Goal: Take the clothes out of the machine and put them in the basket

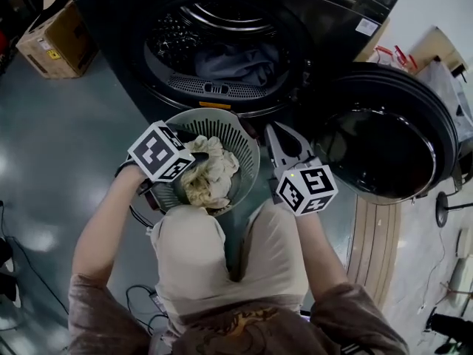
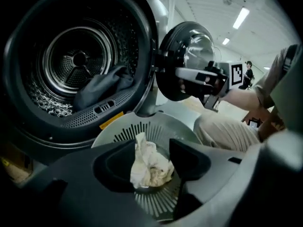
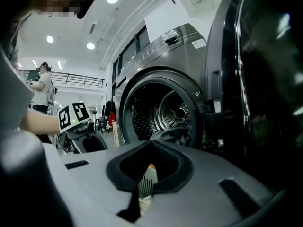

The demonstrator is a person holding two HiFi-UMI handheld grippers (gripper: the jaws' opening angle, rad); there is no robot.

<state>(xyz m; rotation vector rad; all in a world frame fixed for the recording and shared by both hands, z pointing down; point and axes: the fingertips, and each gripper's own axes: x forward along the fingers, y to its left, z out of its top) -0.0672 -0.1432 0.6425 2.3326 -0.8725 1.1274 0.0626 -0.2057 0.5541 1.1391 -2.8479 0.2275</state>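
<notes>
**Left gripper open over the basket, dark garment left in the drum**

The left gripper (image 2: pixel 152 145) hangs above the basket (image 1: pixel 249 145) with its jaws apart. A crumpled cream cloth (image 2: pixel 149 163) shows between them but lies loose on the basket floor, unpressed. The right gripper (image 3: pixel 151 145) waits beside the basket, its jaws together and empty.

A dark garment (image 2: pixel 102 86) is slumped in the machine (image 1: pixel 126 21), at the front lip of the drum just inside the open door (image 1: pixel 384 143). It looks soft, limp and light, matte grey-blue with deep folds. It should bunch rather than slip, so a pinch on a raised fold near the lip ought to hold. Trailing ends may drag over the rim
</notes>
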